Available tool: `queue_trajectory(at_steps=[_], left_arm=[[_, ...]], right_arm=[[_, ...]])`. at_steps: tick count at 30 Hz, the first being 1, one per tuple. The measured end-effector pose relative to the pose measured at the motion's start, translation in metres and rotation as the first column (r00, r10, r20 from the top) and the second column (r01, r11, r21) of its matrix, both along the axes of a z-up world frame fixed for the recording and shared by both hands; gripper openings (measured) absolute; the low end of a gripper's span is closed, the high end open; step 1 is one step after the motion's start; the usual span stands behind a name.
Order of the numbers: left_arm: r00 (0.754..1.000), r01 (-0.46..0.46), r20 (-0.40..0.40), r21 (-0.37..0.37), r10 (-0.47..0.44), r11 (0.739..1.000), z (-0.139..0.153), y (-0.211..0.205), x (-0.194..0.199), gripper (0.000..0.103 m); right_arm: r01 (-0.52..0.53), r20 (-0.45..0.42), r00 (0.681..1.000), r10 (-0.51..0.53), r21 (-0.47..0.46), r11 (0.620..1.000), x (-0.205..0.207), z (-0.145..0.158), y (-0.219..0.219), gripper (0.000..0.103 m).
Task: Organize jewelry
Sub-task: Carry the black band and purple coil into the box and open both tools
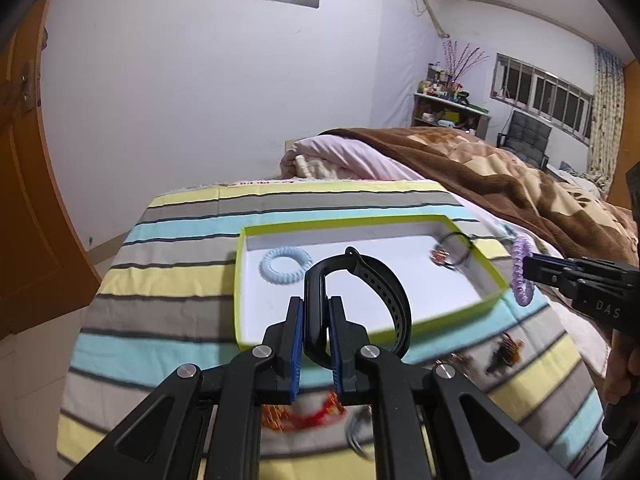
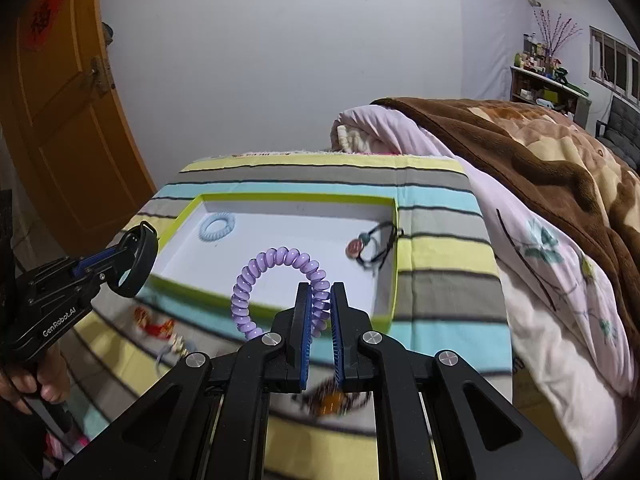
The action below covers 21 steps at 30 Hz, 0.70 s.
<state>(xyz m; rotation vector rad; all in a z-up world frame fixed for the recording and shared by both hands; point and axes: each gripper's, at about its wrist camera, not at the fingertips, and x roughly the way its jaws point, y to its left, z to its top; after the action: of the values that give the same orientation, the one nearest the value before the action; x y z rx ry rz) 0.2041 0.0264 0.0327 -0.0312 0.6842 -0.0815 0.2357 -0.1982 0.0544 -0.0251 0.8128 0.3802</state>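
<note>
My left gripper (image 1: pixel 316 312) is shut on a black watch band (image 1: pixel 360 300) and holds it above the near edge of a lime-green tray (image 1: pixel 240 280). My right gripper (image 2: pixel 320 296) is shut on a purple spiral hair tie (image 2: pixel 264 276), held above the tray's (image 2: pixel 394 248) near side. In the left wrist view the right gripper (image 1: pixel 528 268) hangs the purple tie (image 1: pixel 520 276) at the tray's right corner. In the right wrist view the left gripper (image 2: pixel 120 258) holds the band (image 2: pixel 140 264) at the tray's left corner. Inside lie a light-blue spiral tie (image 1: pixel 286 266) and a black cord bracelet with a charm (image 1: pixel 450 256).
The tray sits on a striped cloth (image 1: pixel 180 240). Loose pieces lie on the cloth near me: red-orange ornaments (image 1: pixel 308 416), a dark orange clip (image 1: pixel 504 354), red items (image 2: pixel 154 324). A brown blanket (image 2: pixel 540 152) covers the bed to the right. A wooden door (image 2: pixel 60 120) stands left.
</note>
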Motion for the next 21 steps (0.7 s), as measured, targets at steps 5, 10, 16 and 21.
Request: queue_trajectory(at_steps=[5, 10, 16, 21], left_arm=[[0.999, -0.020, -0.048, 0.005, 0.020, 1.000, -0.014, 0.009, 0.033, 0.012], [0.994, -0.035, -0.104, 0.013, 0.036, 0.999, -0.031, 0.015, 0.058, 0.012], [0.988, -0.041, -0.149, 0.028, 0.045, 0.999, -0.047, 0.017, 0.074, 0.012], [0.983, -0.040, -0.180, 0.035, 0.046, 0.999, -0.058, 0.017, 0.082, 0.012]], right_arm=[[-0.007, -0.023, 1.000, 0.006, -0.026, 1.000, 0.032, -0.011, 0.011, 0.009], [-0.003, -0.060, 0.998, 0.001, -0.047, 0.999, 0.062, -0.028, 0.018, 0.009], [0.006, -0.113, 0.994, -0.014, -0.070, 0.997, 0.094, -0.052, 0.023, 0.009], [0.002, -0.138, 0.990, -0.016, -0.100, 0.995, 0.111, -0.063, 0.029, 0.009]])
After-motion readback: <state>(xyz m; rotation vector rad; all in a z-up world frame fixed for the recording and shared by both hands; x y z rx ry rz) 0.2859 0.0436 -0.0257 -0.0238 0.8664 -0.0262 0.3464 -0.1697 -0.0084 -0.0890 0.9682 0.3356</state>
